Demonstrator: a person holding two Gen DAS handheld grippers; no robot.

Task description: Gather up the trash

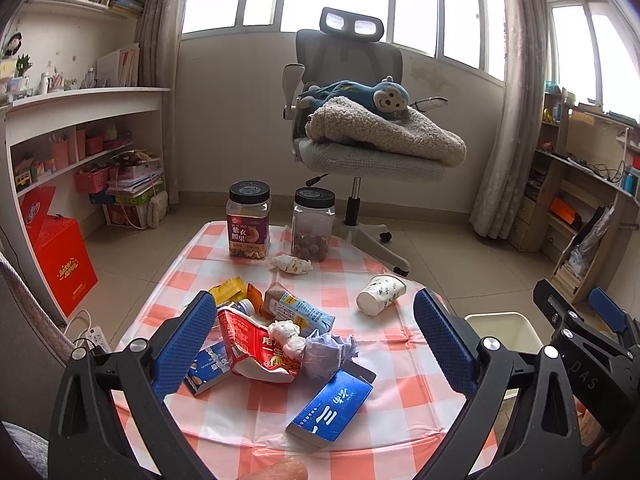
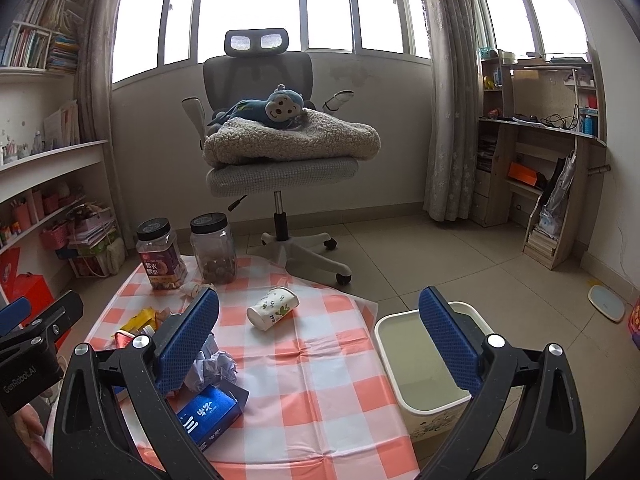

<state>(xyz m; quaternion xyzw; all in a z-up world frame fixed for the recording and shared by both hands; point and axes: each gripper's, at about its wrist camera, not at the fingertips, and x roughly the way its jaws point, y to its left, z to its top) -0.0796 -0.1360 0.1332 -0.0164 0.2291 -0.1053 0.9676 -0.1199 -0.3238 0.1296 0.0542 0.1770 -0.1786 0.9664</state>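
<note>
I see a low table (image 1: 256, 420) with a pink and white checked cloth, and the trash lies in a heap on it. At about 3 o'clock from the table stands a white bin (image 2: 424, 376) on the floor, just beside the table edge.

My left gripper (image 1: 316, 344) has its fingers spread wide and holds nothing. The heap sits right between them: a red torn carton (image 1: 248, 344), a blue box (image 1: 332, 408) nearer to me at 6 o'clock, a crumpled paper ball (image 1: 324, 356) in the middle, and a small blue drink box (image 1: 298, 310) at 12 o'clock.

My right gripper (image 2: 318, 344) is wide open too, and empty. The bin is under its right finger (image 2: 448, 344). A paper cup (image 2: 273, 307) lies on its side at 11 o'clock, well apart from the heap.

Two jars (image 1: 249, 220) stand at the far end of the table.
</note>
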